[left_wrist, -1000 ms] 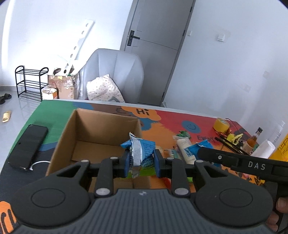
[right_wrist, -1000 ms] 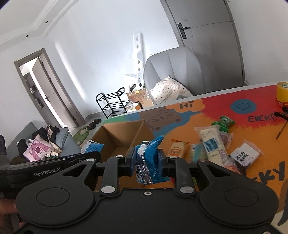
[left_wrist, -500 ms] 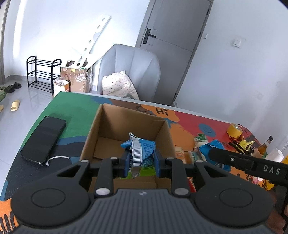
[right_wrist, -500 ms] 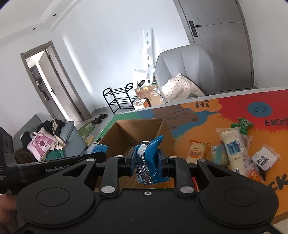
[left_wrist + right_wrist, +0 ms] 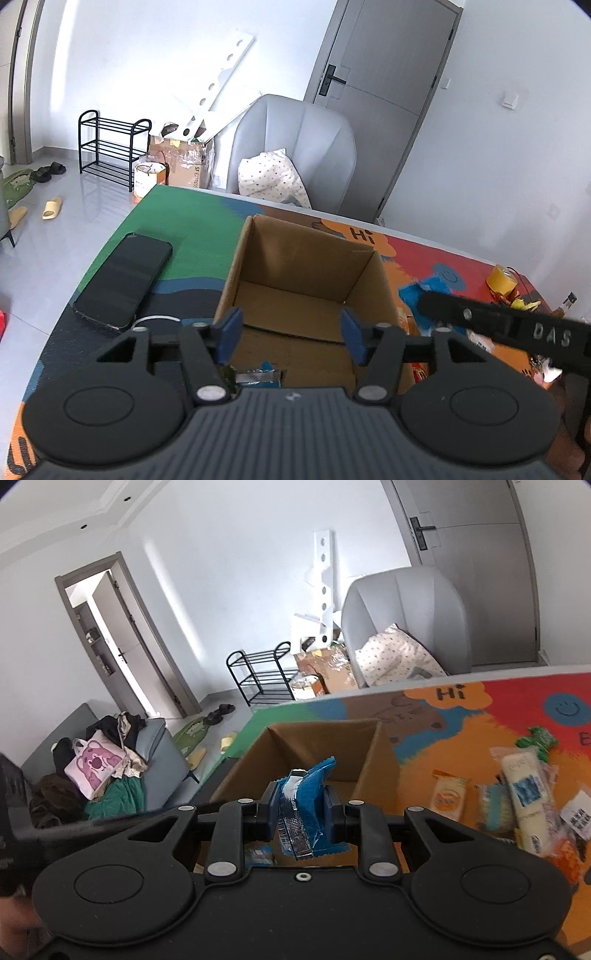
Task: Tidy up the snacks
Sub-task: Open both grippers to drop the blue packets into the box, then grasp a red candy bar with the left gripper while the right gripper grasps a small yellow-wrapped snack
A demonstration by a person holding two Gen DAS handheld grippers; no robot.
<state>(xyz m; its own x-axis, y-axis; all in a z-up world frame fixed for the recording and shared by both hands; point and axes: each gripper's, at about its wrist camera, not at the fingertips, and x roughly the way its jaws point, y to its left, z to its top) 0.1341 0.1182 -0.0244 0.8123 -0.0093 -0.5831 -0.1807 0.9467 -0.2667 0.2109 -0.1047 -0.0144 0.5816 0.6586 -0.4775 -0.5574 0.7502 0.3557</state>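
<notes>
An open cardboard box (image 5: 258,254) stands on the colourful table mat; it also shows in the right wrist view (image 5: 384,760). My left gripper (image 5: 291,334) is open and empty above the box's near side. A blue snack packet (image 5: 258,376) lies on the box floor just below it. My right gripper (image 5: 301,814) is shut on another blue snack packet (image 5: 303,801), held over the box's near edge. Several more snack packets (image 5: 528,797) lie on the mat to the right of the box.
A black phone (image 5: 123,280) lies on the mat left of the box. The right gripper's black body (image 5: 517,330) crosses the left view at right. A yellow tape roll (image 5: 500,282) and small items sit at the far right. A grey chair (image 5: 295,147) stands behind the table.
My left gripper opened and let its blue packet drop into the box. Both grippers moved left, over the box. The right gripper kept its packet.
</notes>
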